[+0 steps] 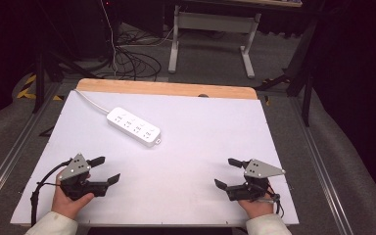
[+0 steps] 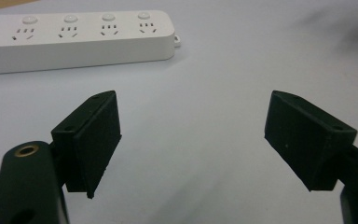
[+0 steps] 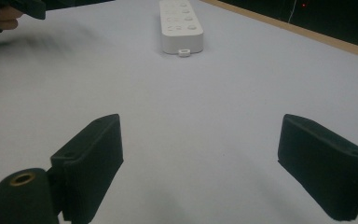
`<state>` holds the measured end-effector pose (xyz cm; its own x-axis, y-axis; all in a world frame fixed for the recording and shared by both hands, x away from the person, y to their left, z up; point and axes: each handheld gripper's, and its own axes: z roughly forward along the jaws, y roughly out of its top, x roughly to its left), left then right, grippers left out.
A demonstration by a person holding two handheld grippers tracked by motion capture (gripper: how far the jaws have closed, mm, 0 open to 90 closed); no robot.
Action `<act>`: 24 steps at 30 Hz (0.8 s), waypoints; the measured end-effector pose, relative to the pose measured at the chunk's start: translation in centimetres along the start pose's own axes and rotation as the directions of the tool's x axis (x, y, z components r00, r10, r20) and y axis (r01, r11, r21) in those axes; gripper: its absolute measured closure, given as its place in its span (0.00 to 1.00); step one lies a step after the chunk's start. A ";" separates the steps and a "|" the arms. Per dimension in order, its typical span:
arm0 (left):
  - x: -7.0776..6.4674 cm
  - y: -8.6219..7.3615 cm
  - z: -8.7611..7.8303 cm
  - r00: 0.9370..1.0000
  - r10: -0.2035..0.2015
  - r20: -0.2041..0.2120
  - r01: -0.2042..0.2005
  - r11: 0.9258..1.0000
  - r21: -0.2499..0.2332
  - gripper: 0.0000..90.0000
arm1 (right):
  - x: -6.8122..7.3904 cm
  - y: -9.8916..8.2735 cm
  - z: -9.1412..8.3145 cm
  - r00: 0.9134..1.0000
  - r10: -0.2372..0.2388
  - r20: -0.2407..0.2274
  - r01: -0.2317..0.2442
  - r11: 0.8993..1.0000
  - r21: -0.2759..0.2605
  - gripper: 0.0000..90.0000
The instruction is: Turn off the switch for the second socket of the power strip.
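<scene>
Tabletop (image 1: pixel 210 142): white sheet is lying flat, with a wooden strip showing along the far edge.
Room: dark floor, loose cables (image 1: pixel 127 61) and a white desk frame (image 1: pixel 210 34) are sitting beyond that far edge.
Power strip (image 1: pixel 133 127): it is lying flat, angled, in the far-left part, its cord (image 1: pixel 90 100) running off toward the far-left corner.
Left claw (image 1: pixel 105 170): it is hovering near the near-left edge, jaws spread wide, gripping nothing.
Right claw (image 1: pixel 227 172): it is sitting near the near-right edge, jaws wide apart, empty.
Open room: bare white surface is stretching between both claws and out to the right edge.
</scene>
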<state>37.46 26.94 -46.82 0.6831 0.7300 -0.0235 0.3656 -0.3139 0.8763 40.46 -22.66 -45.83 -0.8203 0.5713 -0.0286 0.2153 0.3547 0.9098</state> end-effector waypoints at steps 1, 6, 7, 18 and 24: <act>0.0 0.0 0.0 1.000 0.008 -0.007 -0.008 1.000 0.003 0.21 | 0.0 0.0 0.0 1.000 0.000 -0.001 0.000 1.000 0.000 0.16; 0.1 0.1 -0.1 1.000 0.007 -0.014 -0.007 1.000 0.005 0.21 | 0.1 0.0 0.0 1.000 0.002 -0.001 -0.002 1.000 0.001 0.16; 0.0 0.1 -0.1 1.000 -0.003 -0.014 0.003 1.000 0.004 0.21 | 0.1 0.0 -0.1 1.000 0.001 -0.001 -0.001 1.000 0.000 0.16; -0.3 0.4 -0.1 0.998 0.050 -0.027 -0.050 0.998 0.029 0.23 | -0.1 0.0 -0.1 1.000 0.013 0.002 -0.013 1.000 -0.006 0.16; -0.3 0.8 -0.2 1.000 0.014 -0.012 -0.014 1.000 0.017 0.22 | 0.0 0.0 -0.1 1.000 0.011 0.000 -0.011 1.000 -0.009 0.16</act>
<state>37.41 26.65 -46.02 0.6806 0.7327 -0.0055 0.3671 -0.3345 0.8680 40.36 -22.74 -45.76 -0.8179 0.5750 -0.0186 0.2192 0.3414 0.9140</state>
